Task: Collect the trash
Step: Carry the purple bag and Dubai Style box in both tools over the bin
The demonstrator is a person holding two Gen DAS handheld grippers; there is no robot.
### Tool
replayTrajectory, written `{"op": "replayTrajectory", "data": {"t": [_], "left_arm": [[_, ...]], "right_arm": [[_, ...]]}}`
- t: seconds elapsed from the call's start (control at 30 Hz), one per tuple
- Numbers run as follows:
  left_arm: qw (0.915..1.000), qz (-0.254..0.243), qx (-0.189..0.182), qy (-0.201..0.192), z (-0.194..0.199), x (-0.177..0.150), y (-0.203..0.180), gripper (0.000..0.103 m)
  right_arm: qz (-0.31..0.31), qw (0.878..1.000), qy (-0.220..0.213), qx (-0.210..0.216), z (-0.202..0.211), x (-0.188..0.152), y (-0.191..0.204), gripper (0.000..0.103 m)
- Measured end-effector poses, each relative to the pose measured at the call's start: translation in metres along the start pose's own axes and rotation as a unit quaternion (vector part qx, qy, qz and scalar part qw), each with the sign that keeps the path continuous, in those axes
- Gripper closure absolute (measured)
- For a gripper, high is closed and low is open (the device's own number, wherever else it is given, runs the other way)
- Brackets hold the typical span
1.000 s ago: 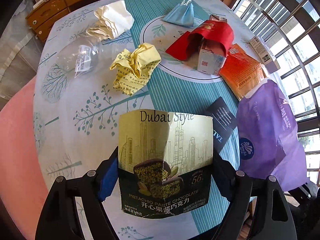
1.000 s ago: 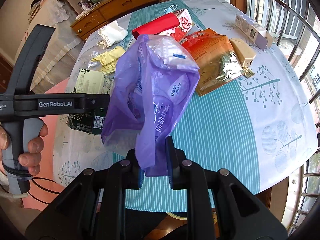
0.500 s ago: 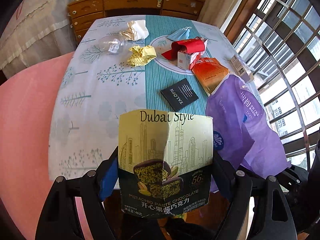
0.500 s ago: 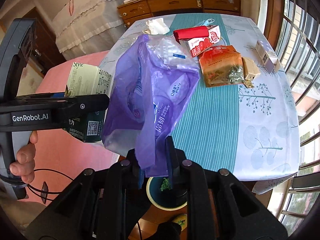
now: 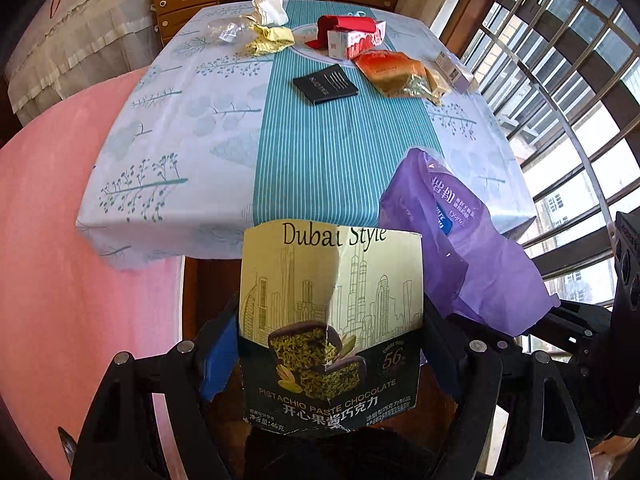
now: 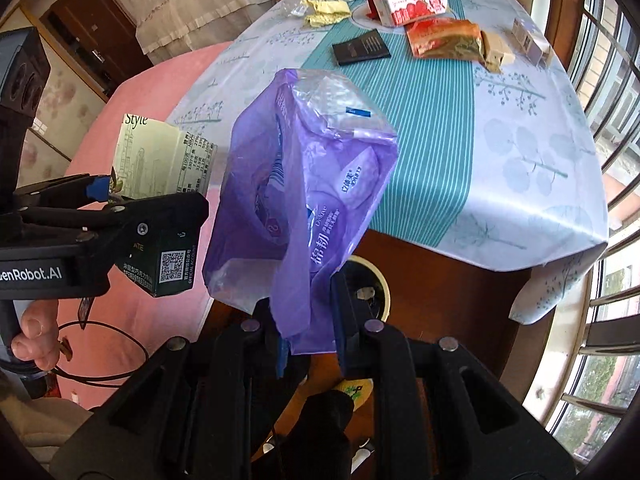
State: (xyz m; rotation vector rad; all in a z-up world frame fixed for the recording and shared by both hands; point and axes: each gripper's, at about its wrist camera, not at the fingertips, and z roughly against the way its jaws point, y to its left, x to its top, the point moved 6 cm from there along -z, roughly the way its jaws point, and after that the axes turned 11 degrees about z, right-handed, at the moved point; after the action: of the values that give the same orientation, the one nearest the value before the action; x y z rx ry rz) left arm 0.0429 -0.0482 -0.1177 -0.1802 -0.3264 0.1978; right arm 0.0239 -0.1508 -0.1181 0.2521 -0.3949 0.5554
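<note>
Both grippers (image 5: 332,356) (image 6: 308,320) steeply downward, wrappers in fingers.

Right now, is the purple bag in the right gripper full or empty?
It looks empty or nearly so. The purple bag hangs limp and crumpled from the right gripper, its walls collapsed; the inside is not fully visible.

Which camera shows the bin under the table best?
Right wrist view: the bin shows its pale rim and dark inside below the purple bag. The left wrist view shows none of it; the chocolate box fills that area.
</note>
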Motion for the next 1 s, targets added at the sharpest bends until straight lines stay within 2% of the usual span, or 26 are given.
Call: {"op": "replayTrajectory", "data": {"t": [0.1, 0.27, 0.43, 0.73, 1.0], "left_arm": [[0.9998, -0.002, -0.003, 0.018, -0.015, -0.016, 0.001, 0.024], [0.9992, -0.023, -0.007, 0.032, -0.062, -0.034, 0.007, 0.026], [0.9982, -0.033, -0.014, 0.047, -0.131, -0.061, 0.023, 0.030], [0.9953, 0.003, -0.015, 0.096, -0.277, -0.100, 0.080, 0.032], [0.9943, -0.022, -0.008, 0.104, -0.360, -0.117, 0.105, 0.030]], "right_arm": [[-0.020, 1.000, 0.017, 0.005, -0.013, -0.027, 0.004, 0.088], [-0.047, 0.998, 0.048, 0.003, -0.056, -0.068, 0.001, 0.088], [-0.061, 0.995, 0.072, -0.009, -0.120, -0.106, -0.008, 0.088], [-0.093, 0.992, 0.085, -0.029, -0.241, -0.149, -0.033, 0.088], [-0.102, 0.990, 0.090, -0.045, -0.316, -0.178, -0.046, 0.088]]}}
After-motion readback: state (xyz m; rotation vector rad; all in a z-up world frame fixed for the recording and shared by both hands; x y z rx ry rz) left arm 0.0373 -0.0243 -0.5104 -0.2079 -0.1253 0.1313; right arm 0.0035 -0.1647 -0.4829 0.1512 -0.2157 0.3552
